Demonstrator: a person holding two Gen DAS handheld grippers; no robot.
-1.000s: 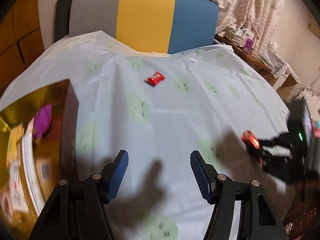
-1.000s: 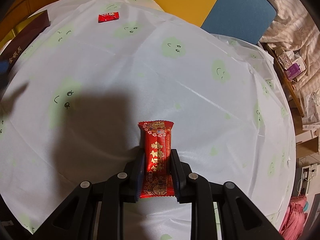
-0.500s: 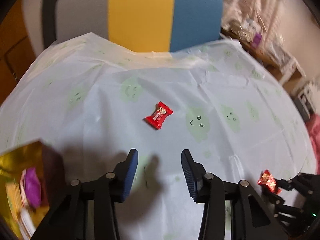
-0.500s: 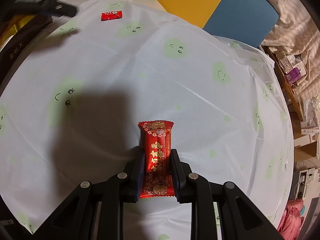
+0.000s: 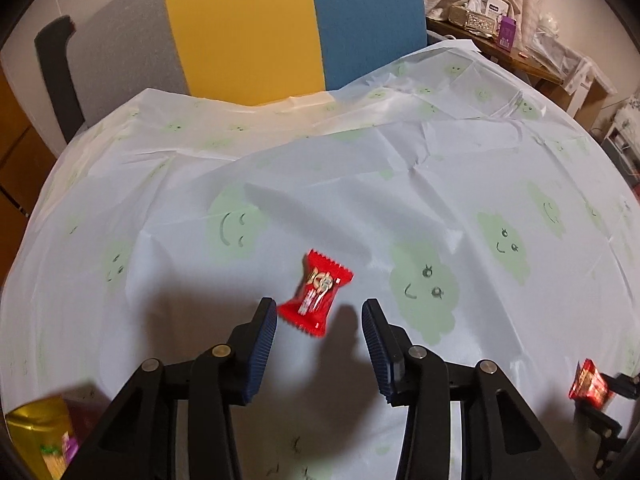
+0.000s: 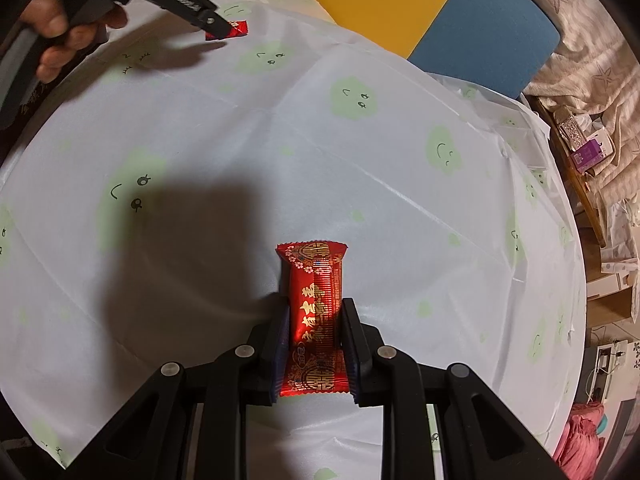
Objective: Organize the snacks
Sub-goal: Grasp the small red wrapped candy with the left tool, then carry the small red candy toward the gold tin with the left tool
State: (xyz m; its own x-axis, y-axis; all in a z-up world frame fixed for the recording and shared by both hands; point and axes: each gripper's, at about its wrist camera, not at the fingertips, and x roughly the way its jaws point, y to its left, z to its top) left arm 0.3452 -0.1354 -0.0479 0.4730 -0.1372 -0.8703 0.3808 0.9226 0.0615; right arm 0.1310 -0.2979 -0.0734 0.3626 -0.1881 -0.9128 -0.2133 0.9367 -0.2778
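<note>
Left wrist view: left claw (image 5: 319, 322) spread wide over a small red candy (image 5: 316, 294) lying flat on the bench (image 5: 460, 168), candy just ahead of and between the fingertips, nearer the left one. Right claw (image 6: 314, 332) clenched on a long red snack bar (image 6: 316, 312), held off the cloth. Gold box (image 5: 38, 438) at lower left, snacks inside. Step: approach for pick. Next likely needs lowering, centring on the candy, closing; the thin wrapper may slip.
</note>
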